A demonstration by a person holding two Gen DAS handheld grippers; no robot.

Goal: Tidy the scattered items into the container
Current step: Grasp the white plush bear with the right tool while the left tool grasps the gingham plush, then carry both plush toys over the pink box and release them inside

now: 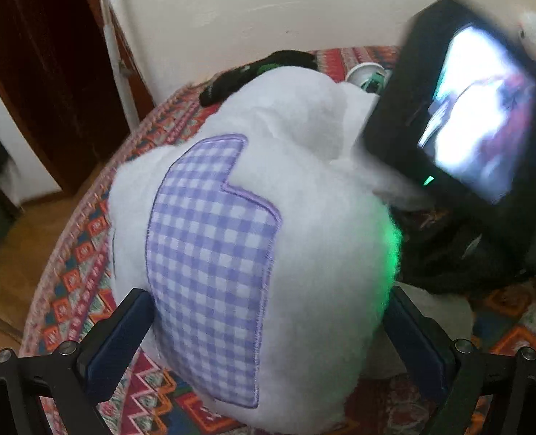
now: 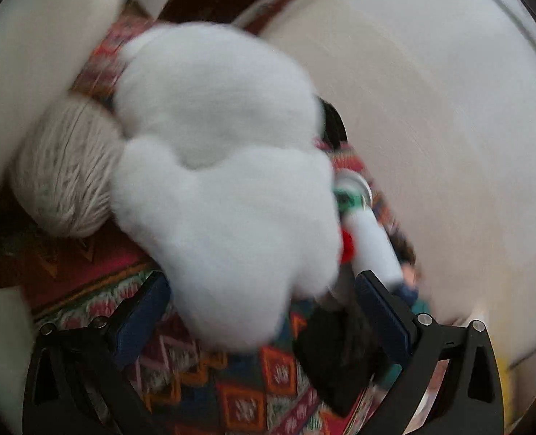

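- Plush white fluffy toy (image 1: pixel 304 253) with a stitched lilac gingham patch (image 1: pixel 210 261), soft and rounded, sits between the blue pads of the left hand-held gripper (image 1: pixel 268 330), which is closed on it.
- Same plush (image 2: pixel 224 188) fills the right view; right hand-held gripper (image 2: pixel 264 311) has jaws spread wide, one pad touching fluff, not clamped.
- Woven patterned cloth (image 2: pixel 239 391), red-orange diamonds, covers the round worktop; its curved edge (image 1: pixel 68 253) lies left of the toy.
- Beige yarn ball (image 2: pixel 65 174), stringy, touches the plush.
- White smooth can (image 2: pixel 369 239) just beside the plush, near the wall.
- Black device with lit screen (image 1: pixel 478 116), blurred, close at right; little open room there.
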